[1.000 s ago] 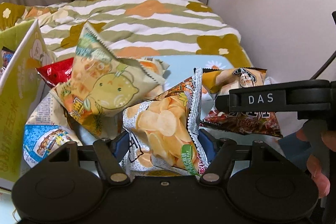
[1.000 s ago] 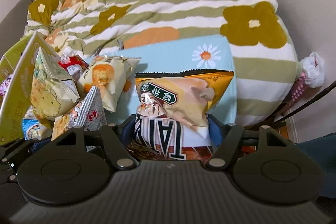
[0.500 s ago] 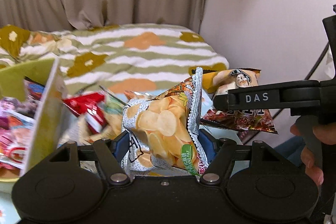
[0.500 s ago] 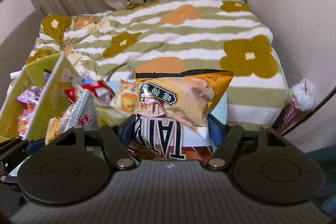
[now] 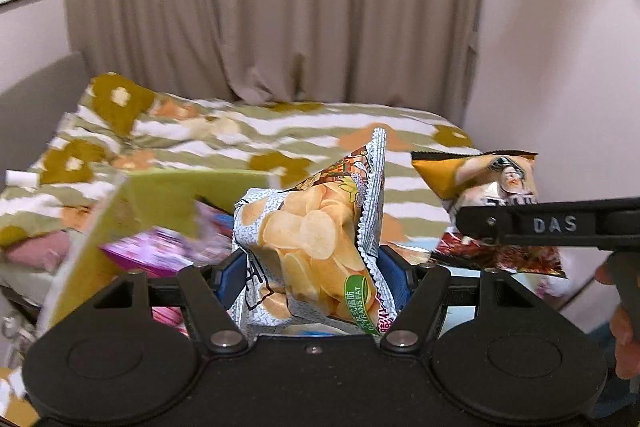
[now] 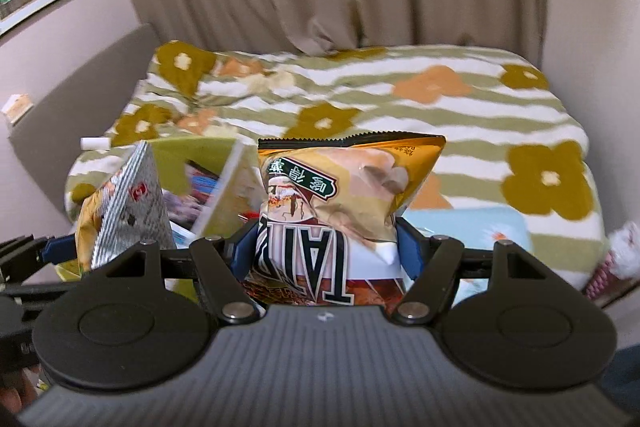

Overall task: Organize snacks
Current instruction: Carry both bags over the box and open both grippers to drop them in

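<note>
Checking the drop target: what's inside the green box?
The green box holds blurred pink and purple packets; more colourful wrappers show over its edge in the right wrist view. Its bottom and lower contents are hidden by the box flap, the potato chip bag and the left gripper.

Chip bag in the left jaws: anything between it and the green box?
Nothing visible. The chip bag is up in the air, and the green box sits open just to its left, though blurred.
</note>
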{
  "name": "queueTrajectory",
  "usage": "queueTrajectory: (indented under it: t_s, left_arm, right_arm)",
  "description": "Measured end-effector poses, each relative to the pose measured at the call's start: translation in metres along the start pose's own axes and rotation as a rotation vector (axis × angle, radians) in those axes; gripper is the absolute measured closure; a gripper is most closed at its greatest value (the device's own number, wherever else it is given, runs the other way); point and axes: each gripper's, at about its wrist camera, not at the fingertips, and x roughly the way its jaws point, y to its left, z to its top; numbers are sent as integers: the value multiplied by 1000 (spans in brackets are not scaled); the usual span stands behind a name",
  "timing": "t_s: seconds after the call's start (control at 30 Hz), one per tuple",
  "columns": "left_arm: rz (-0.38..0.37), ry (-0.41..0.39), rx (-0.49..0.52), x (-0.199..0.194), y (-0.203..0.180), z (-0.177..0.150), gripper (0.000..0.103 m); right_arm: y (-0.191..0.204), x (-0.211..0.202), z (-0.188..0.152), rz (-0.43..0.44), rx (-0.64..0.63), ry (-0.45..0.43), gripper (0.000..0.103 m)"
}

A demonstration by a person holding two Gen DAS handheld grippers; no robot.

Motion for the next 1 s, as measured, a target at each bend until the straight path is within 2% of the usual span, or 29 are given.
queueTrajectory:
  t_s: [0.17, 0.33, 0.47, 0.67, 0.77, 0.83, 0.87, 1.0]
  left_arm:
    - [51, -16, 4, 7, 58, 20, 30]
    - [78, -5, 9, 31, 116, 34, 30]
    - [55, 24, 11, 60, 153, 40, 30]
    - [-14, 91, 31, 118, 186, 50, 29]
    - [-38, 127, 31, 142, 194, 50, 20]
    - [-51, 139, 27, 151, 198, 48, 3]
    - [-52, 140, 27, 151, 199, 45, 0]
    - [-52, 164, 48, 153, 201, 37, 0]
  right_arm:
    - [61, 27, 22, 44, -12, -12, 18]
    - [112, 62, 38, 64, -16, -1, 18]
    - [145, 94, 45, 54, -12, 22, 18]
    - [167, 139, 47, 8, 23, 73, 18]
    - [170, 156, 47, -21, 45, 93, 18]
    - [170, 161, 45, -37, 56, 102, 18]
    - [169, 163, 46, -44, 60, 106, 18]
    - [166, 168, 45, -62, 70, 122, 18]
